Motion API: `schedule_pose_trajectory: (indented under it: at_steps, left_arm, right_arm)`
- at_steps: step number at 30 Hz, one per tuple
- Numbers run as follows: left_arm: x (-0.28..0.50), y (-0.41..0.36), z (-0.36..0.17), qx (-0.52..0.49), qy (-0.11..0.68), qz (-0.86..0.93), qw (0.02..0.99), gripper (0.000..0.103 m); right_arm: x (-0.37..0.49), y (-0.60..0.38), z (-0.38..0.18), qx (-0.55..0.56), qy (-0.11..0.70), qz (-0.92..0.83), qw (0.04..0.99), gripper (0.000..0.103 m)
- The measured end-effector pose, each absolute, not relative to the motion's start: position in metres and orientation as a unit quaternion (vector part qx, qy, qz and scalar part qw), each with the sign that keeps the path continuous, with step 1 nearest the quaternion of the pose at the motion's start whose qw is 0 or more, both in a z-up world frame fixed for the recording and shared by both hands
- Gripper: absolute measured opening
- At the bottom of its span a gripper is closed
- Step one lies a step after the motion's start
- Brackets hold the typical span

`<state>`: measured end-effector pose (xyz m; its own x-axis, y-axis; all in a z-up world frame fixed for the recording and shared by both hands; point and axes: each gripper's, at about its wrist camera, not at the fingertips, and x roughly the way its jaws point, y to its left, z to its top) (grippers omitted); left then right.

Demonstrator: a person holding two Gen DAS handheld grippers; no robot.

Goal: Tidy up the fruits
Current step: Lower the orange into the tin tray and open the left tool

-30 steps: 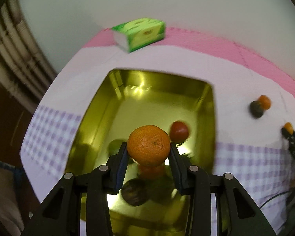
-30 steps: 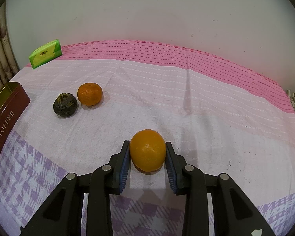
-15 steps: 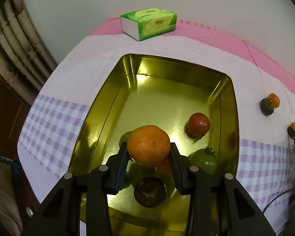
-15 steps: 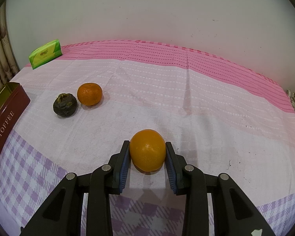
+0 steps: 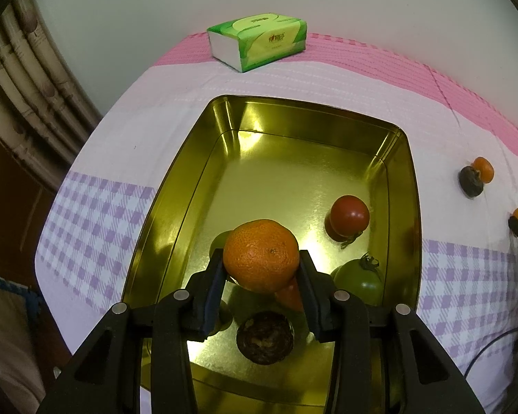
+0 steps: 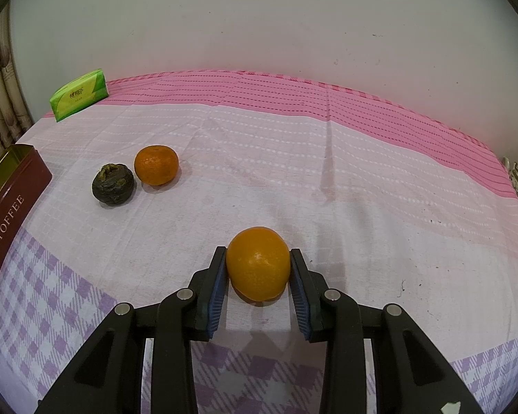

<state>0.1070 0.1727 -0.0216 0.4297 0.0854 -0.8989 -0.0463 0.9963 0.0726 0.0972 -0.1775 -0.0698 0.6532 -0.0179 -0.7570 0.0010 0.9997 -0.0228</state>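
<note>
Left gripper (image 5: 260,269) jaws hold a tangerine (image 5: 261,254) over the tin (image 5: 402,172); right gripper (image 6: 257,276) jaws clasp an orange (image 6: 258,263). Both fruits look light, firm and round, best gripped across the middle.

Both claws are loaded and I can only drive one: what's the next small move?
Probably lower the left claw slightly and release: its mandarin already hangs over the gold tin, with bare floor just beyond. The right claw's orange can wait.

Glossy gold metal tin (image 5: 203,172), matt woven tablecloth (image 6: 259,172)
</note>
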Motion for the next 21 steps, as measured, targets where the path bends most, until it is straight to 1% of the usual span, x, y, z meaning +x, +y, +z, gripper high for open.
schedule_pose_trajectory:
  at_steps: [15, 21]
  left_arm:
    - [0.105, 0.178, -0.019, 0.002, 0.537, 0.039, 0.843, 0.044]
    - [0.095, 0.182, 0.001, 0.004, 0.505, 0.053, 0.862, 0.052]
  right_arm:
    - [0.097, -0.180, -0.070, -0.008, 0.417, -0.004, 0.909, 0.034]
    - [0.097, -0.178, -0.070, -0.014, 0.417, -0.004, 0.909, 0.030]
